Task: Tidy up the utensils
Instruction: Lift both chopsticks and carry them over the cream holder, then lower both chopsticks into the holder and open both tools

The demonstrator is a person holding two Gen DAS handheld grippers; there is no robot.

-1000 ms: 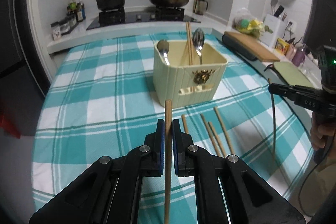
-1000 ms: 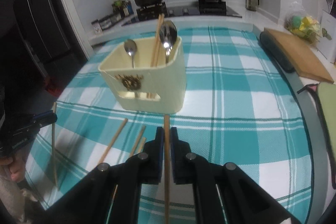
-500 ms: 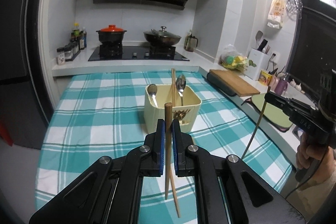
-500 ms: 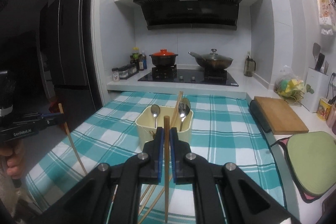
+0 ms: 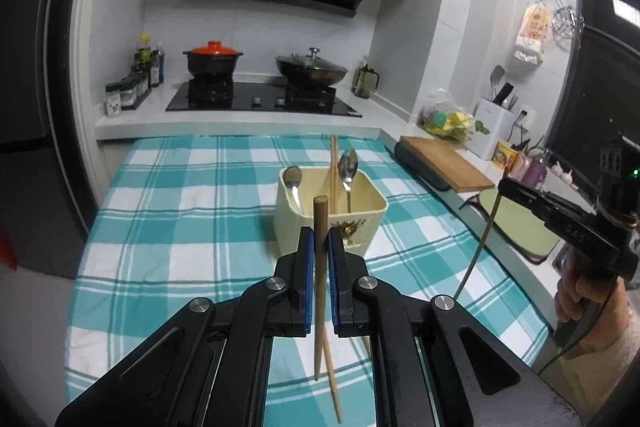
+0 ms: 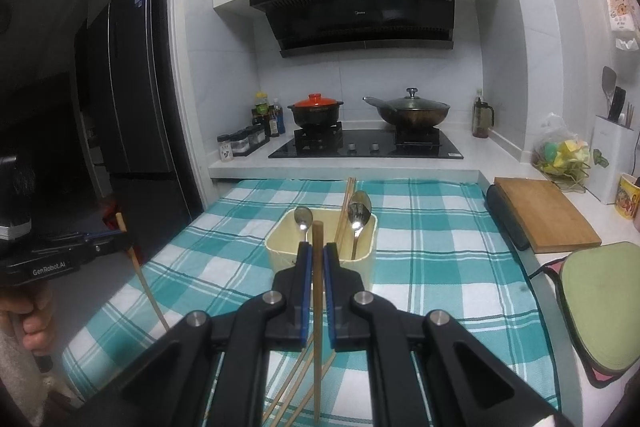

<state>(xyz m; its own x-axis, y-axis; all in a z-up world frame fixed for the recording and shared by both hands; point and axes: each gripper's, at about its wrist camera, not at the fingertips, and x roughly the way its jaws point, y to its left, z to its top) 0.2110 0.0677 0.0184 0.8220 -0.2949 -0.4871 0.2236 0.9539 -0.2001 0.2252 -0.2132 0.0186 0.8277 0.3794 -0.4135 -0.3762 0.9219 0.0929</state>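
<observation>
Change since a second ago: both hand-held grippers have risen off the table, each lifting its chopstick clear of the cloth; the view now takes in the stove and hood where it earlier looked down at the checked cloth.
Left hand-held gripper (image 5: 321, 243): clamped on a chopstick (image 5: 319, 267), pads pressed against the stick near its thick upper end.
Left chopstick axis: close to upright, thick end up, thin end hanging down toward the cloth.
Holder (image 5: 362, 223): cream box standing on the checked table (image 5: 180, 227), straight ahead of and below both grippers, with two spoons (image 5: 346, 167) and a pair of chopsticks (image 5: 333, 163) leaning inside.
Loose chopsticks (image 6: 296, 379): lying on the cloth below the grippers, not yet collected.
Right hand-held gripper (image 6: 314, 259): shut tight on its own chopstick (image 6: 317, 307), also held near upright with the thick end up.
Key relation: the holder's open top lies forward of both sticks; judged from both views, neither hand is clearly nearer.
Hand pose: both grippers tilt gently downward toward the holder; a hand (image 5: 580, 291) grips the right handle at the edge of the left view.
Next move, as a judgement: carry each stick forward over the rim, thin end first, then release.
</observation>
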